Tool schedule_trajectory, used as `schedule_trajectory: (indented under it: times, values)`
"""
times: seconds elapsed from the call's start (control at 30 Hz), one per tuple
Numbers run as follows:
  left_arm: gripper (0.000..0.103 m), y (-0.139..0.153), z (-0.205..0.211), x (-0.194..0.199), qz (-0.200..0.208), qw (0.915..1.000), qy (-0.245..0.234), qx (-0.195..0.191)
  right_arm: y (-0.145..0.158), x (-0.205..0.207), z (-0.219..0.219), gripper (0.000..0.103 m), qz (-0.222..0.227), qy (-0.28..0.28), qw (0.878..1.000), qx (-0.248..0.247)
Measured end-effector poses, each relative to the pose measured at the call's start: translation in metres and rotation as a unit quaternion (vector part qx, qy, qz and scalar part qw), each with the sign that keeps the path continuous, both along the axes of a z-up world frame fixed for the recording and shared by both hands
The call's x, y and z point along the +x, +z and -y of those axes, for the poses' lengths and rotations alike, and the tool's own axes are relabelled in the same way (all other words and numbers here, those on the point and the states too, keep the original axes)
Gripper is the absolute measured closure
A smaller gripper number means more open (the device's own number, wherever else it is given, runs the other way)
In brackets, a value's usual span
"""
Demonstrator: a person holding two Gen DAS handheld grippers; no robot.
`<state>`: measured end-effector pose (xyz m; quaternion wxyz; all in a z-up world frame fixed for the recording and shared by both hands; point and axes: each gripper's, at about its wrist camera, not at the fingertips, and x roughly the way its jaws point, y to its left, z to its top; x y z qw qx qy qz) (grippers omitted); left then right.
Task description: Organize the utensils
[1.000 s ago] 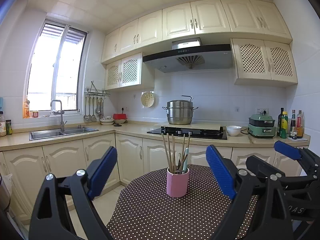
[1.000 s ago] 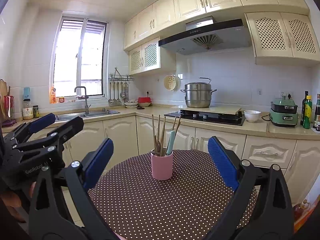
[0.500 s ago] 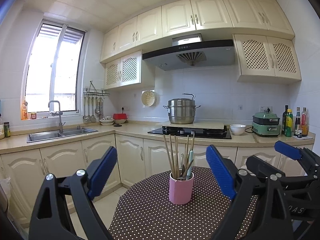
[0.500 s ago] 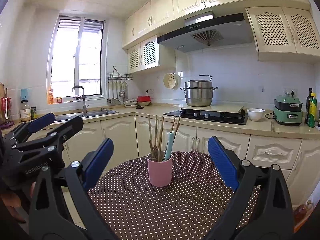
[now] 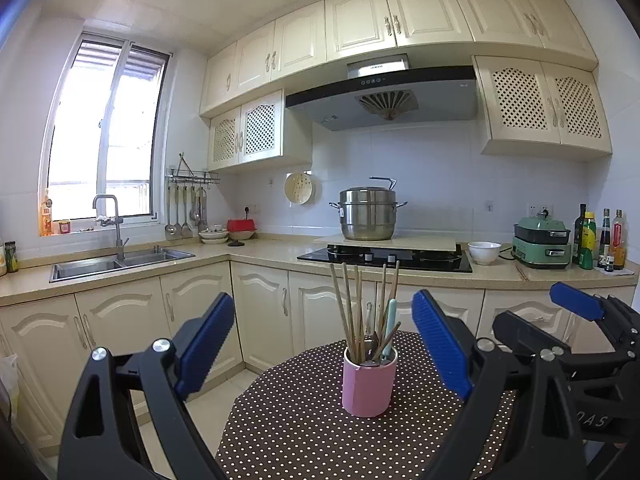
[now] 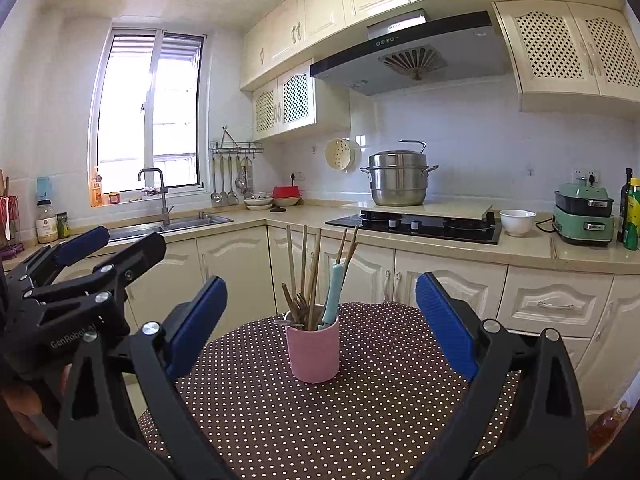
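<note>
A pink cup stands upright on a round table with a brown polka-dot cloth. It holds several wooden chopsticks, a pale teal-handled utensil and a fork. My left gripper is open and empty, back from the cup. The cup also shows in the right wrist view, with the chopsticks and the teal handle. My right gripper is open and empty, in front of the cup. The right gripper shows at the right of the left view.
Behind the table run cream kitchen cabinets and a counter with a sink, a hob with a steel pot, a white bowl, a green cooker and bottles. Ladles hang by the window.
Both grippers have tilted or dropped slightly, so the cup sits lower in the views and a little nearer. Both stay open and empty. The cup has not moved.
</note>
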<state>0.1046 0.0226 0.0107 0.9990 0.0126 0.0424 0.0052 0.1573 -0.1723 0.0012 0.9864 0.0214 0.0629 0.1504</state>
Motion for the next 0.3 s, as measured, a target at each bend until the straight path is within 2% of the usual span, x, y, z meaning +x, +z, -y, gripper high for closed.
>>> schedule_trajectory:
  times: [0.3]
  values:
    - [0.014,-0.025,0.001,0.044,-0.044,0.9990,0.003,-0.004,-0.023,0.039,0.000,0.009,-0.038,0.000,0.999,-0.003]
